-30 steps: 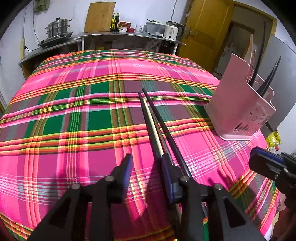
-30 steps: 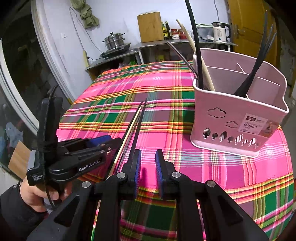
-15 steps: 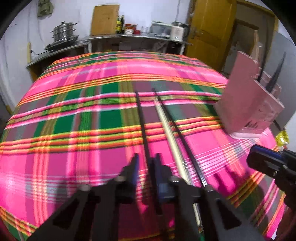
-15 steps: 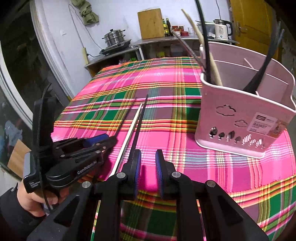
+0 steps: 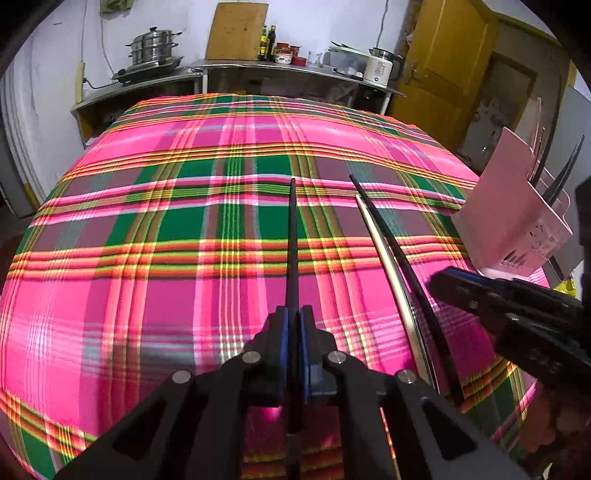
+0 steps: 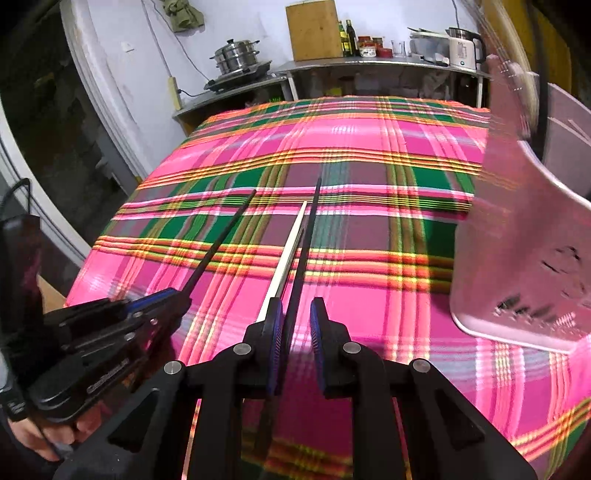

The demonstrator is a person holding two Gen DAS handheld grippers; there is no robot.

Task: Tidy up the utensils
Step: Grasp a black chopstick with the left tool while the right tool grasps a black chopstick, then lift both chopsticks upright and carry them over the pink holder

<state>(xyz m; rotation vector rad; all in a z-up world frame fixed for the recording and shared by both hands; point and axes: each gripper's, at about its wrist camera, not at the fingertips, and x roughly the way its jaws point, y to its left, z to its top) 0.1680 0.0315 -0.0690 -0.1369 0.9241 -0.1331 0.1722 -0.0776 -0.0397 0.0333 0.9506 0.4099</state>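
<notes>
Black chopstick [image 5: 292, 243] clamped between left gripper [image 5: 291, 325] jaws.

Black left claw [image 5: 291, 325] with blue pads and silver screws.

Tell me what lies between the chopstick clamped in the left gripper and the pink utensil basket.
Left wrist view: a pale chopstick and a black chopstick lie side by side on the plaid cloth, short of the basket.

**A home kitchen**

I see a metal counter [image 5: 295, 68] beyond the far edge of the table [image 5: 147, 295]. On it stand a steamer pot [image 5: 155, 46], oil bottles [image 5: 267, 40], a cutting board [image 5: 236, 29] and an electric kettle [image 5: 380, 70]; a yellow door [image 5: 443, 66] is beside.
</notes>
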